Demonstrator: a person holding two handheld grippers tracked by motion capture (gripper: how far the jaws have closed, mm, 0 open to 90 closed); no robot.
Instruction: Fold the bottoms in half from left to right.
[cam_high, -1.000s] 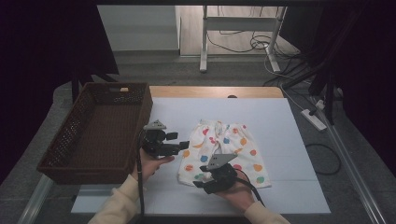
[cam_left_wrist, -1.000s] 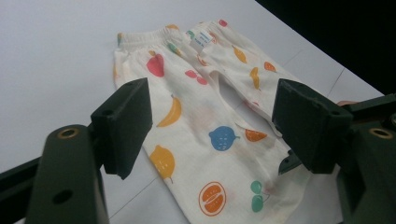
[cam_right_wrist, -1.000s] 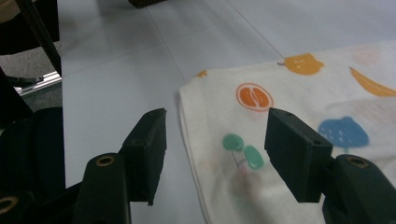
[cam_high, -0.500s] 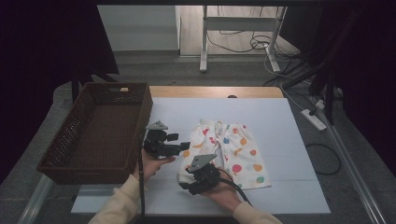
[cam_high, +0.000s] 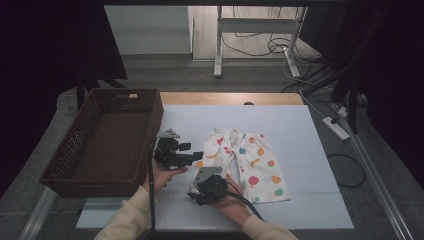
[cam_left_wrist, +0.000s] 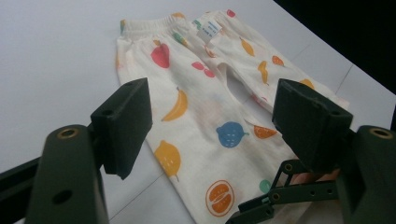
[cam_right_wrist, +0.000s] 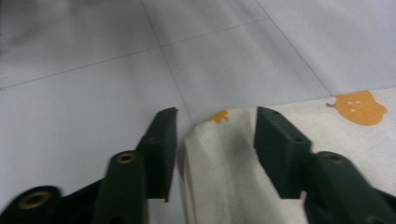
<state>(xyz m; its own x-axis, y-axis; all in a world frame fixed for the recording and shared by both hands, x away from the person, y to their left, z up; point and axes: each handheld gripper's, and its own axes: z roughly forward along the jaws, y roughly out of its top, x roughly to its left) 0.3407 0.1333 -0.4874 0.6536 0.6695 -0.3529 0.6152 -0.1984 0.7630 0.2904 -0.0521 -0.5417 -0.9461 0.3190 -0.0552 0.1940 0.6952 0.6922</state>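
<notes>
Left jaws: spread wide on the left gripper (cam_high: 197, 155), nothing between them, hovering at the left edge of the pants (cam_high: 247, 162) with the waistband end ahead.
Right jaws: the right gripper (cam_high: 192, 192) has its jaws part-open, straddling a raised corner of cloth at one leg hem; whether the pads actually touch the fabric, I cannot tell.
Pants: small cream pair printed with coloured fruit, lying flat on the pale table cover (cam_high: 300, 130), roughly centre, waistband away from the person, legs toward them.
Basket: dark woven basket (cam_high: 107, 137) at the table's left, well apart from the pants.
Hidden: the near-left leg hem sits under the right gripper and hand (cam_high: 227, 202) in the high view; the left hand (cam_high: 162, 175) is partly behind its gripper.
Cut off: the right gripper view loses most of the garment past its right and bottom edges.
Writing: a white label (cam_left_wrist: 208, 28) is sewn inside the waistband; its print is too small to read.
Hard to make out: dark surroundings beyond the table blur into black.
</notes>
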